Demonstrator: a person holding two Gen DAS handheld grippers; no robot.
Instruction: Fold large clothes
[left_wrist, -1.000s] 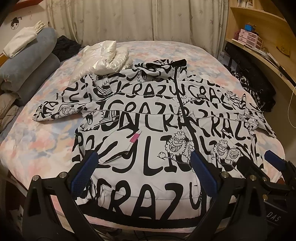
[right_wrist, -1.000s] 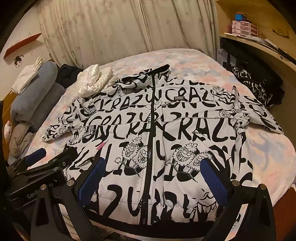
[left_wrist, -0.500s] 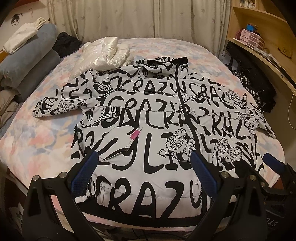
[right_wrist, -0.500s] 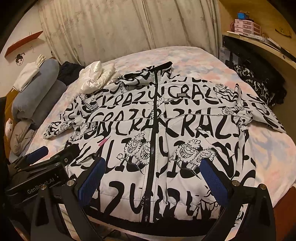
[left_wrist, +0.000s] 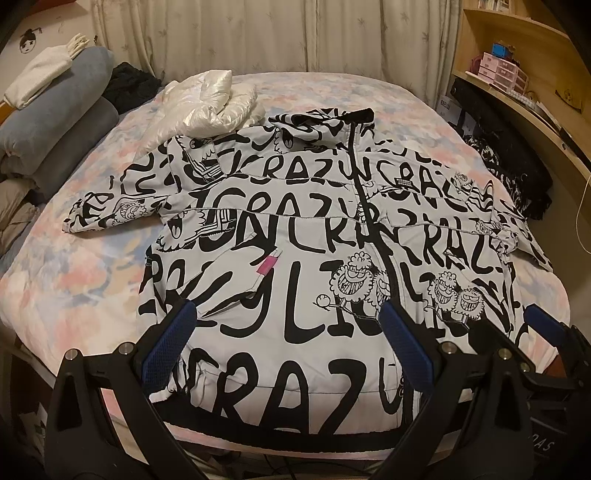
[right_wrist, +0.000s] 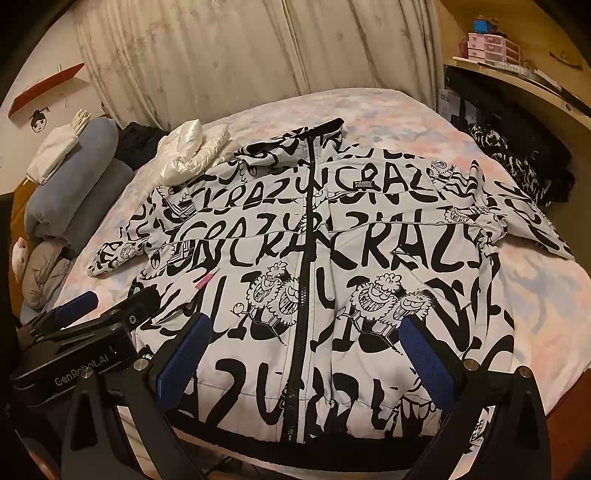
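Note:
A large white jacket (left_wrist: 295, 229) with black "CRAZY" lettering lies spread flat, front up and zipped, on the bed; it also shows in the right wrist view (right_wrist: 332, 258). Both sleeves stretch out to the sides. My left gripper (left_wrist: 288, 343) is open and empty, hovering over the jacket's lower left part near the hem. My right gripper (right_wrist: 306, 354) is open and empty, above the hem around the zipper. The left gripper also appears at the left of the right wrist view (right_wrist: 107, 325).
A white puffy garment (left_wrist: 207, 103) lies at the jacket's far left shoulder. Rolled blue and grey bedding (left_wrist: 55, 122) is stacked at left. Dark clothes (left_wrist: 509, 162) lie along the bed's right edge beside a wooden shelf (left_wrist: 517, 92). Curtains hang behind the bed.
Both grippers have moved slightly forward and up over the jacket. Both jaws stay open; the jacket has not moved.

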